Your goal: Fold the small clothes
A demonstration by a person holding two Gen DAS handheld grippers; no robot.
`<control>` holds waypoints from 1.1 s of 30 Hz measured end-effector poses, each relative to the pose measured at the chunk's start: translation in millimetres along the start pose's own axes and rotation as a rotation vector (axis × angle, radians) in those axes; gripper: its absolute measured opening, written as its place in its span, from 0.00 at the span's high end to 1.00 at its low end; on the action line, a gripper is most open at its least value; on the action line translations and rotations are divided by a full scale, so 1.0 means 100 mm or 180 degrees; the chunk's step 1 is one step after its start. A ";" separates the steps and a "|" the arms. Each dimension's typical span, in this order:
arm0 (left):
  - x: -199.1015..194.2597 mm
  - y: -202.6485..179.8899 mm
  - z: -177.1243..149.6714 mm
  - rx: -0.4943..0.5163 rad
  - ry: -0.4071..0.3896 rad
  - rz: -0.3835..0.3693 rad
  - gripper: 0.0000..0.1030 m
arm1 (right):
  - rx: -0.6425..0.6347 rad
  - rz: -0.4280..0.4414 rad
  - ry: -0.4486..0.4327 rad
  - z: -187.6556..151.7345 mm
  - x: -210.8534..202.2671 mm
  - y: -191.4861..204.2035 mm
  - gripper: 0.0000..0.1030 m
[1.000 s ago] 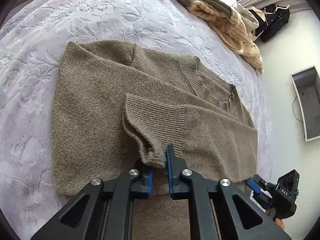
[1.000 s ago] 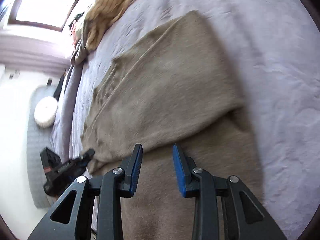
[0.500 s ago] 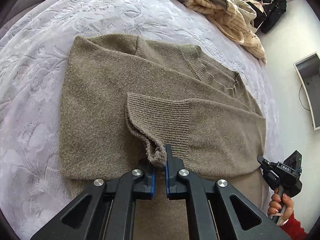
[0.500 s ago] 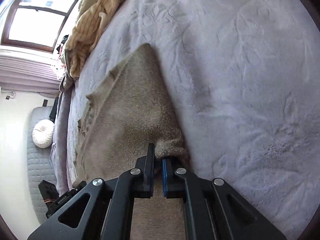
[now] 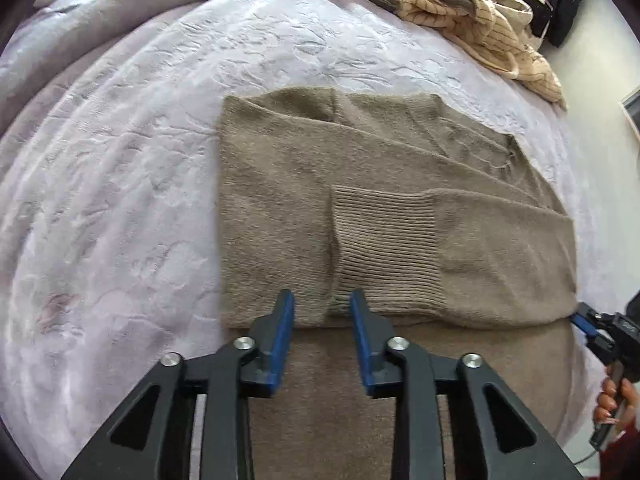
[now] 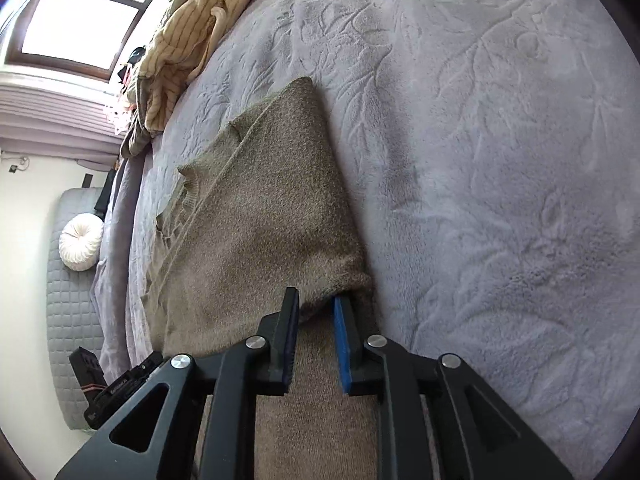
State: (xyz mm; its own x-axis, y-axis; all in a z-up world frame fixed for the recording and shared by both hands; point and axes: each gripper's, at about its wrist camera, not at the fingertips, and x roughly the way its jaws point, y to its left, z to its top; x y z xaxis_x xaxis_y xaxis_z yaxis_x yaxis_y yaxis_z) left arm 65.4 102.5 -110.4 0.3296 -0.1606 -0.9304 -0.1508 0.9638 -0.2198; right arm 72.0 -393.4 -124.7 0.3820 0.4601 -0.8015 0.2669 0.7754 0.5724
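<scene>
One brown knitted sweater [image 5: 360,208] lies flat on the lilac embossed bedspread [image 5: 120,184], and everything here is placed from it. It is already partly folded: a sleeve lies across the body, its ribbed cuff [image 5: 384,248] on top near the fold's near edge.

The left hand-held gripper [image 5: 322,312] sits just at that near edge, blue pads spread wide, holding nothing; the cuff's lower corner lies right between the pads, touching neither as far as I can tell. The sweater runs straight ahead of it, with the folded part's long axis running crosswise to the fingers.

Over at the sweater's right-hand corner, the right hand-held gripper [image 6: 316,312] has its pads part-way apart with the folded corner [image 6: 344,280] tucked between them. Whether they actually pinch the knit, I cannot tell; a gap shows beside the left pad. From this side the sweater stretches away lengthwise, toward the window.

My read: each gripper is nearest its own end of the same near edge, so the next fold likely calls for both to lift that edge and carry it away, across the short axis.

The count: one sweater, two grippers, one heap of cream striped cloth [image 5: 480,20] well beyond the sweater's far edge, one round white cushion [image 6: 80,240] off to the side.
</scene>
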 end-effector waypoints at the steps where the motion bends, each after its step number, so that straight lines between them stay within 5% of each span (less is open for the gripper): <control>1: -0.04 0.00 0.00 0.0019 -0.0048 0.0141 0.48 | -0.0034 -0.0017 -0.0020 0.01 -0.04 0.02 0.63; 11: -0.21 -0.23 0.18 0.0149 -0.0274 0.0031 0.44 | 0.0003 -0.0041 -0.0271 0.54 -0.07 -0.05 0.61; 15: -0.10 -0.45 0.26 0.0237 -0.0244 -0.0115 0.44 | 0.0170 0.0084 -0.0016 0.70 0.27 -0.13 0.62; 17: -0.09 -0.54 0.26 0.0267 -0.0230 -0.0149 0.44 | 0.0134 -0.0062 0.0078 0.69 0.36 -0.10 0.84; 19: -0.08 -0.59 0.25 0.0306 -0.0247 -0.0190 0.44 | -0.0111 -0.0203 0.0031 0.68 0.31 0.02 0.88; 22: 0.03 -0.61 0.22 0.0327 -0.0131 -0.0245 0.44 | -0.0402 -0.0504 -0.0019 0.68 0.28 0.12 0.88; 25: 0.30 -0.51 0.16 0.0278 0.0083 -0.0190 0.44 | -0.0371 -0.0525 0.0046 0.70 0.37 0.03 0.88; 33: 0.20 -0.43 0.07 0.0353 0.0059 -0.0202 0.44 | -0.0369 -0.0686 -0.0102 0.56 0.21 0.10 0.85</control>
State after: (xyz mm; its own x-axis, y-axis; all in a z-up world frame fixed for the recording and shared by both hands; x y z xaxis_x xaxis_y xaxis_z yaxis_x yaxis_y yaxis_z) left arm 85.2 59.5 -118.0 0.3178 -0.2249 -0.9211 -0.0259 0.9691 -0.2455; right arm 132.4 -400.8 -125.9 0.3555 0.2662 -0.8960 0.2427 0.8994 0.3635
